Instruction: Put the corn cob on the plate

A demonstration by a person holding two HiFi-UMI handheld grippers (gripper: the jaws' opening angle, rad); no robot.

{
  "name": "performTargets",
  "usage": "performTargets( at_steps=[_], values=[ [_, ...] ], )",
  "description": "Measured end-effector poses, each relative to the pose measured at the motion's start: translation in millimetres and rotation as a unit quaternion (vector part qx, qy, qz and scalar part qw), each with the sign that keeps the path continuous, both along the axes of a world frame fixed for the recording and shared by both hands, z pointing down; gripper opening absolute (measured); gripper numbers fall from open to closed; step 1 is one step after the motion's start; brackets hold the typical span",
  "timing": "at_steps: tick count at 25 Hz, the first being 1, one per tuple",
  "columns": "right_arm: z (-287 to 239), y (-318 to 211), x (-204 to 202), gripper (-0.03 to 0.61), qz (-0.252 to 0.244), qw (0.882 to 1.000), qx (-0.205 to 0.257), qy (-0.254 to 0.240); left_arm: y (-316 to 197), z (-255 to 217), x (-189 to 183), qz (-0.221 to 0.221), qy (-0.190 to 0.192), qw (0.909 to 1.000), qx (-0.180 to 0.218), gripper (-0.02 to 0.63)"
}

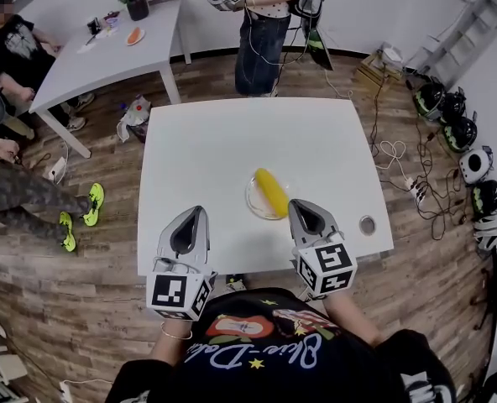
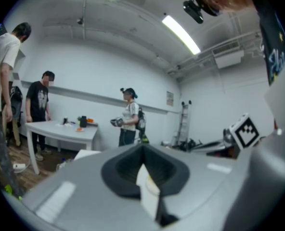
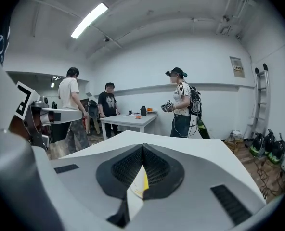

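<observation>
Corn cob [image 1: 271,191], yellow, lies on a small clear plate [image 1: 252,201] near the front edge of a white table [image 1: 206,149], its length running away from the person and slightly to the left. Seen from the head view, the right gripper [image 1: 296,205] has its tip just beside the plate's right rim. The cob is ahead of that tip and to its left, apart from it. The right gripper view shows its jaws pressed together with nothing between them, and a sliver of yellow shows through the slot below. The left gripper [image 1: 199,212] is farther left, well apart from the plate. Its own view shows its jaws together too, gripping nothing. The cob sits between the two grippers, nearer the right one.
</observation>
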State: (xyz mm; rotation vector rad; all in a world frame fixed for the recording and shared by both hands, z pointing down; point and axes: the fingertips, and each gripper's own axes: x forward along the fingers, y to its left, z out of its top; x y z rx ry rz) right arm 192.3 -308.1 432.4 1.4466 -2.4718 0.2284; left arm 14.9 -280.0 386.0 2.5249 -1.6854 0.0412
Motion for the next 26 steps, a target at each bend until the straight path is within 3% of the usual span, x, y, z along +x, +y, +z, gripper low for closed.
performTargets(
  at_steps=[26],
  values=[
    [-1, 17, -3, 0.014, -0.014, 1.000, 0.001, 0.016, 7, 2, 4, 0.000, -0.006, 1.0000, -0.004, -0.012]
  ],
)
